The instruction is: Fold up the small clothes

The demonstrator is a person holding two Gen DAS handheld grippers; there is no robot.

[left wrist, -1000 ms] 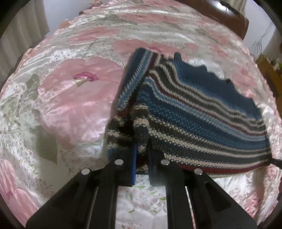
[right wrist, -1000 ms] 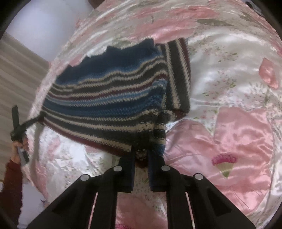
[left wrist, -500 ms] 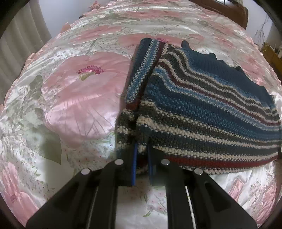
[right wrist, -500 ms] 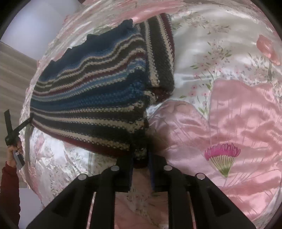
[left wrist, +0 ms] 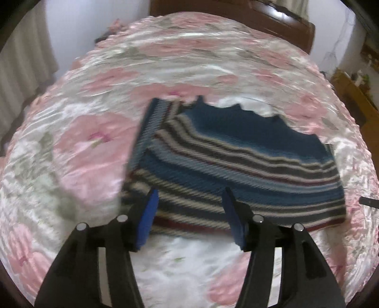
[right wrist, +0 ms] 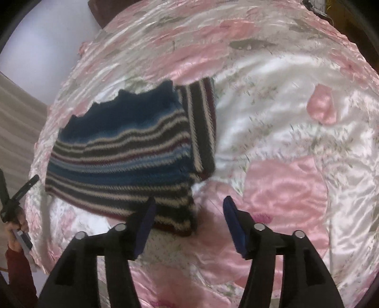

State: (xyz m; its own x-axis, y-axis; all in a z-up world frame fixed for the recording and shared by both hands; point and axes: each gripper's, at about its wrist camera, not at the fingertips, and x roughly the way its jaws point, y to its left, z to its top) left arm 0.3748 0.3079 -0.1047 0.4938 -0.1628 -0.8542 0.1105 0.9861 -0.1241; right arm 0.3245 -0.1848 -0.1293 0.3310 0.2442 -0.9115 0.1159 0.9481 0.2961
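A pink floral satin bedspread (left wrist: 90, 151) covered the bed, with a dark wooden headboard (left wrist: 279, 21) at 12 o'clock. In the left wrist view, the striped knit garment (left wrist: 236, 161) lay flat on the spread, its stripes running toward 3 o'clock and a narrower striped panel tucked under its 9 o'clock edge, probably a fold already laid. The left gripper (left wrist: 189, 203) hung over the near hem with its jaws spread wide, holding nothing. In the right wrist view, the garment sat at 9 o'clock of centre. The right gripper (right wrist: 189, 208) was likewise spread and empty above the hem corner, judged a release after laying the cloth down. The person's hand (right wrist: 16, 227) showed at 8 o'clock.
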